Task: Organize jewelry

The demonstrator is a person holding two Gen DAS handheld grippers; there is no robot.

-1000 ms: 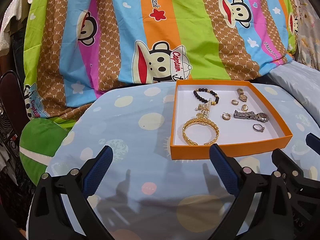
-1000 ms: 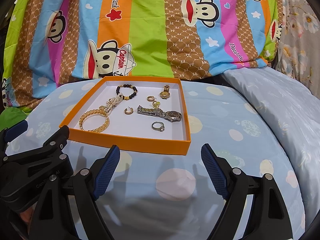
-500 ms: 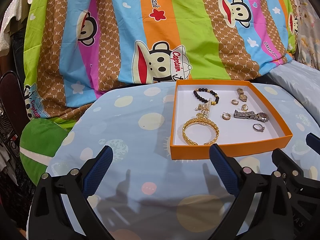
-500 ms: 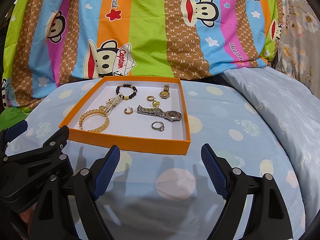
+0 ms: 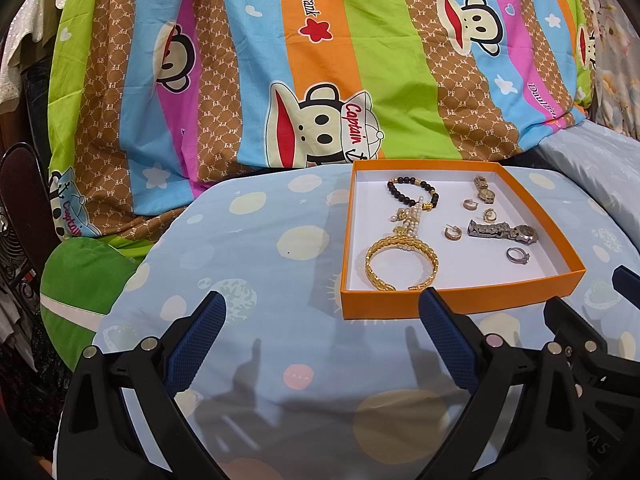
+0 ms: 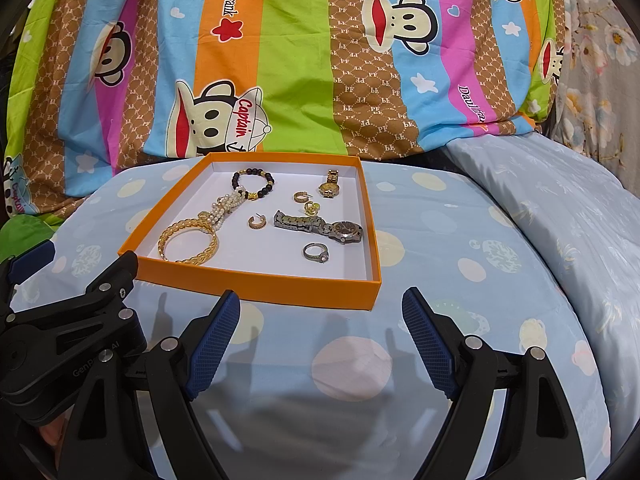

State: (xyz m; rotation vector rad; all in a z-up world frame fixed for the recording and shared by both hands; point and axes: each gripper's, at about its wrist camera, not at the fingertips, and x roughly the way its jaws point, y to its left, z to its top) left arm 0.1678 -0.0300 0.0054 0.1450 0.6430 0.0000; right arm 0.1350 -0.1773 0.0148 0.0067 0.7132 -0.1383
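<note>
Both grippers, left [image 5: 320, 334] and right [image 6: 322, 330], gape empty over a spotted blue sheet [image 6: 440, 280] before a striped monkey-print quilt [image 6: 300, 60].

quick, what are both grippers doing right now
Left gripper: open, holding nothing.
Right gripper: open, holding nothing.

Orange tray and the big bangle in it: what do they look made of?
Orange tray: looks like matte cardboard, with thin folded walls and a white lining. Bangle: shiny gold-coloured metal with a braided, glinting surface; solid gold or plating cannot be told.
</note>
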